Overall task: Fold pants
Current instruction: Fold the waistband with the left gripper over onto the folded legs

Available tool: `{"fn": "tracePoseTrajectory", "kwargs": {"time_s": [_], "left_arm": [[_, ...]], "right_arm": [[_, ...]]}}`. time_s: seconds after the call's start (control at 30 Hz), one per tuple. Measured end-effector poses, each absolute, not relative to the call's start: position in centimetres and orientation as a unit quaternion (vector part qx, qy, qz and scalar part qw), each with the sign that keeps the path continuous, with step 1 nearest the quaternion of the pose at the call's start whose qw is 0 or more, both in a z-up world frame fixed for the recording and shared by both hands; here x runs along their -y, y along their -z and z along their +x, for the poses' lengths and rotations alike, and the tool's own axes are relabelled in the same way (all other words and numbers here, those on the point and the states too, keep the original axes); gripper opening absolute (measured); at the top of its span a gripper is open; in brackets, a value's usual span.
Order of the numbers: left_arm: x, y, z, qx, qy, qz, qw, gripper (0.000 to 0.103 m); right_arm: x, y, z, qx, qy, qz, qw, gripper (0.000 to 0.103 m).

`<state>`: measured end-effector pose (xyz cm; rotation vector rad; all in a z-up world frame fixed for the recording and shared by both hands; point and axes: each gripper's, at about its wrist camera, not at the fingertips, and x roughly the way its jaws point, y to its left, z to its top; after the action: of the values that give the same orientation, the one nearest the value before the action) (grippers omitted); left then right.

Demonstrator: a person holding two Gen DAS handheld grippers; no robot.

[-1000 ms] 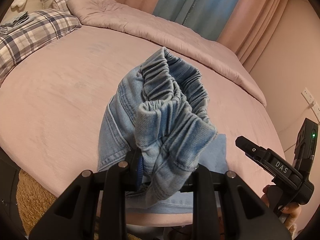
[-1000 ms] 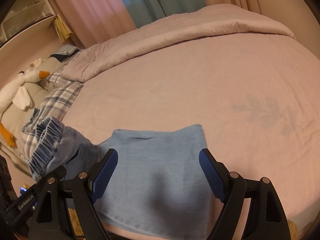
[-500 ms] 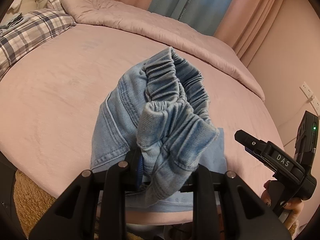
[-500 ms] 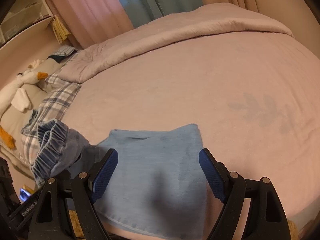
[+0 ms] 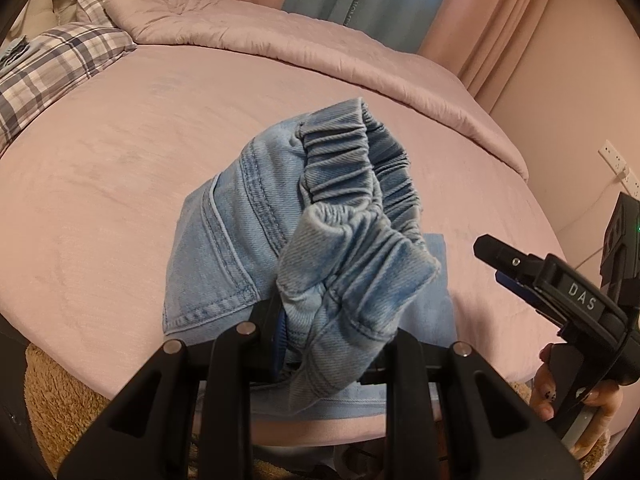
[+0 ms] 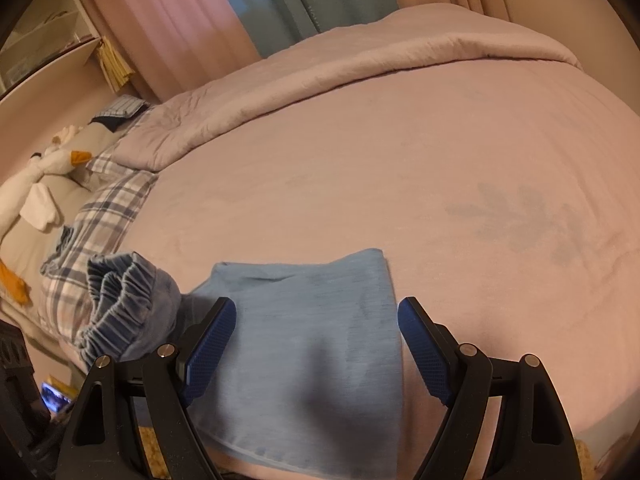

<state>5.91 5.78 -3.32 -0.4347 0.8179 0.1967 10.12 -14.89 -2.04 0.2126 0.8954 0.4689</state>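
Note:
Light blue denim pants with a gathered elastic waistband lie partly on the pink bed. My left gripper is shut on the waistband end and holds it lifted above the bed's near edge. The leg part lies flat on the sheet, inside out, in the right wrist view. My right gripper is open and empty, hovering over that flat part, with blue pads either side. The lifted waistband shows at its left. The right gripper also shows at the right of the left wrist view.
The pink bed sheet stretches ahead. A rolled pink duvet lies along the far side. Plaid pillows and a white goose toy sit at the head. A tan rug lies below the near edge. Curtains hang behind.
The lifted waistband has shifted slightly forward and up over the bed. The right gripper has stayed open over the flat leg part, almost still.

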Motion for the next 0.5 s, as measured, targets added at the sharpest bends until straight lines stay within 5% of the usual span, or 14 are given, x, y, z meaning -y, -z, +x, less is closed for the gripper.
{"fn": "tracePoseTrajectory", "kwargs": {"time_s": [0.5], "left_arm": [[-5.2,4.7,7.0,-0.421,-0.077,-0.196,0.882,0.024]], "right_arm": [[15.0,2.1,10.2,-0.432,-0.217,0.106,0.869,0.083]]}}
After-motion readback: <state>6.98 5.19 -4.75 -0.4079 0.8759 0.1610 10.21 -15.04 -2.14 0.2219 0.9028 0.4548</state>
